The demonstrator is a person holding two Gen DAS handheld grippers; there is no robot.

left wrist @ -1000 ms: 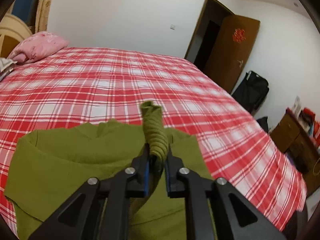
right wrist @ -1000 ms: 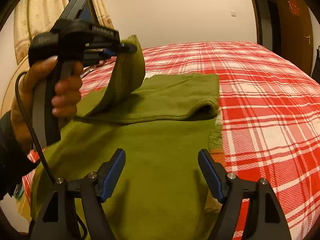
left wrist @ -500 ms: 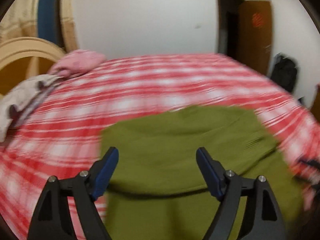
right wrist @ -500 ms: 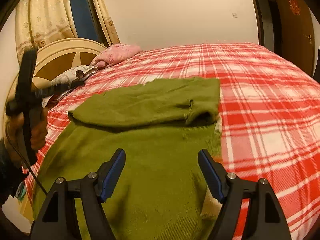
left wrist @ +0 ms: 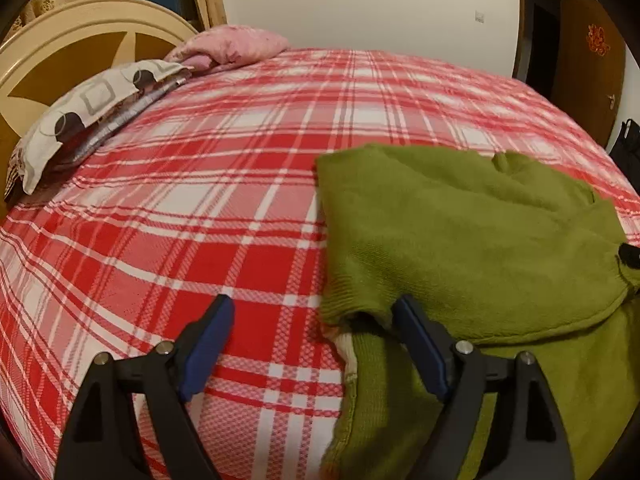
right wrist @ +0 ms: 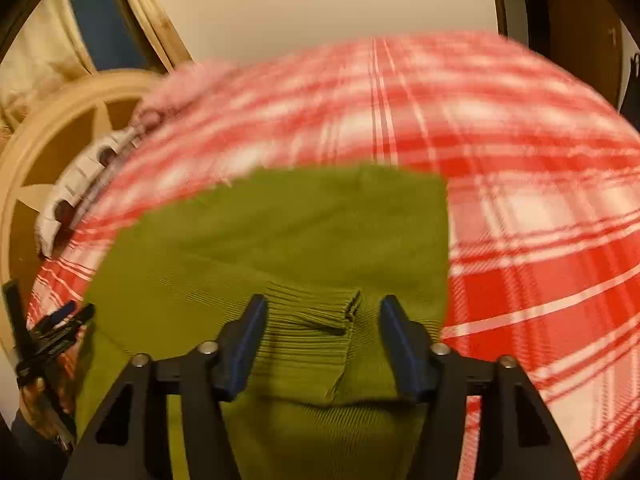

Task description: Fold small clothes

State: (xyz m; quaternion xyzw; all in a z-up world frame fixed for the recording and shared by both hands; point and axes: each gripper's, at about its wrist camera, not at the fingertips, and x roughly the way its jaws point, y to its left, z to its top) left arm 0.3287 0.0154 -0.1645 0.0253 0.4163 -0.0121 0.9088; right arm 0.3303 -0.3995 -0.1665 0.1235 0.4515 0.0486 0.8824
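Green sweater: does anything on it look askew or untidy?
A little. The sweater lies partly folded on the bed, but its ribbed cuff is creased and curled, not flat. Both the left claw and the right claw are open, holding nothing.

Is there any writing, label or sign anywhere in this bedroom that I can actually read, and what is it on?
No readable words, brands or numbers show in either view.
Red ornament on the brown door: a decorative emblem, possibly a character, too small to read.
Small plate on the white wall: no legible marking.
Green sweater, plaid bedspread, patterned pillow: patterns only, no text.
Both grippers, left and right: no visible lettering.
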